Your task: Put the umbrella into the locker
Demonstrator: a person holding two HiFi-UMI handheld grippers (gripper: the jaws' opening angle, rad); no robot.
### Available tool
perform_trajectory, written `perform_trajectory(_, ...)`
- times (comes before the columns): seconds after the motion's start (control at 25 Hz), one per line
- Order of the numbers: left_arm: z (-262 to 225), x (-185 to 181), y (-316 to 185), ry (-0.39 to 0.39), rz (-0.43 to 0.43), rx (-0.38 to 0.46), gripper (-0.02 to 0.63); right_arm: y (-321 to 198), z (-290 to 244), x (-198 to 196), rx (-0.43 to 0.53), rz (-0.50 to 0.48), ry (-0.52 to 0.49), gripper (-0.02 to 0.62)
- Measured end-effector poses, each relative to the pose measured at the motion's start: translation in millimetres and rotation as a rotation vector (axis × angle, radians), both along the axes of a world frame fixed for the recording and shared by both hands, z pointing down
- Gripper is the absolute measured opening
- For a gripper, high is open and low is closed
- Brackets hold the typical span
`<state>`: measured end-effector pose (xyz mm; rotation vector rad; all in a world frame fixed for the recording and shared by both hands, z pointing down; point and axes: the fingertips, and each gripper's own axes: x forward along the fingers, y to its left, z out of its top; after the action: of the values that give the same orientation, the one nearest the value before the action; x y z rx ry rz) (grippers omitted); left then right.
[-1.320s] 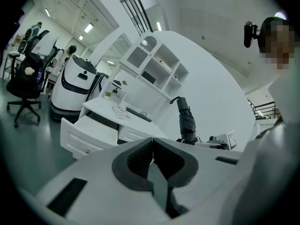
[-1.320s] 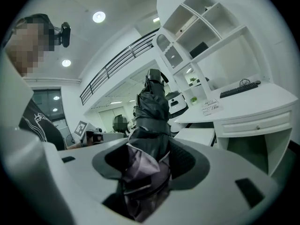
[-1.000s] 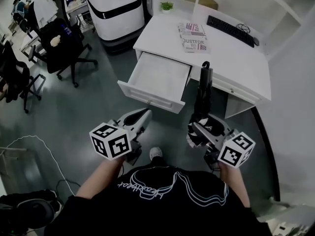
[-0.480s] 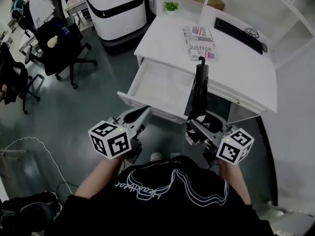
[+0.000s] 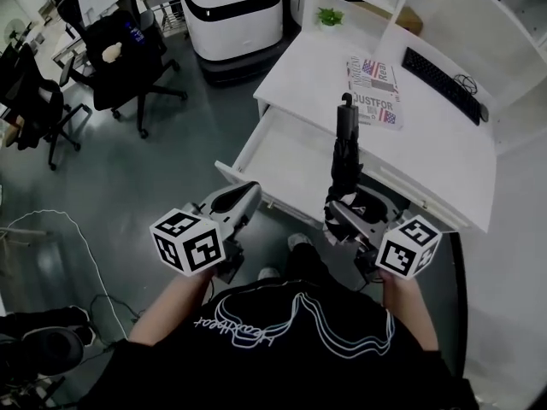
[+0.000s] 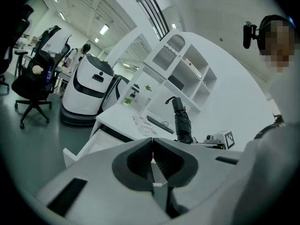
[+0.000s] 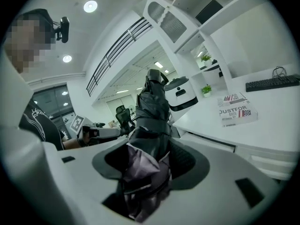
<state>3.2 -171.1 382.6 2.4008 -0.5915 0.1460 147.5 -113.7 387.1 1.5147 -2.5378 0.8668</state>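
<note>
Umbrella (image 5: 344,148) clamped upright in right gripper (image 5: 349,214), left gripper (image 5: 242,196) pressed together, empty — carrying step; next, probably lowering it into the open drawer (image 5: 286,156).

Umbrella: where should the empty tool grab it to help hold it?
Probably the umbrella's folded middle, just above where the right tool clamps its lower end. Come from its left, where the left tool is, jaws together, so it would need to open first. The umbrella stands nearly upright with the hooked handle on top, so that side of the cloth is bare and easy to reach.
</note>
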Motion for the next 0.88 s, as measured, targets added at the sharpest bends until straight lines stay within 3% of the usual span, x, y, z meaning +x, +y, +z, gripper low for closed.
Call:
perform_trajectory(0.56,13.9,12.9,-41.3,-0.007,-0.148,-0.067,0.006,-74.8,44.1,6.8,-0.088,-0.234,0.186,0.239)
perform_trajectory(0.88,20.3,2.3,-60.7,-0.018,-0.213,-0.086,0.006,-104.6,94.3,-1.6,-0.180,-0.328,0.257,0.239)
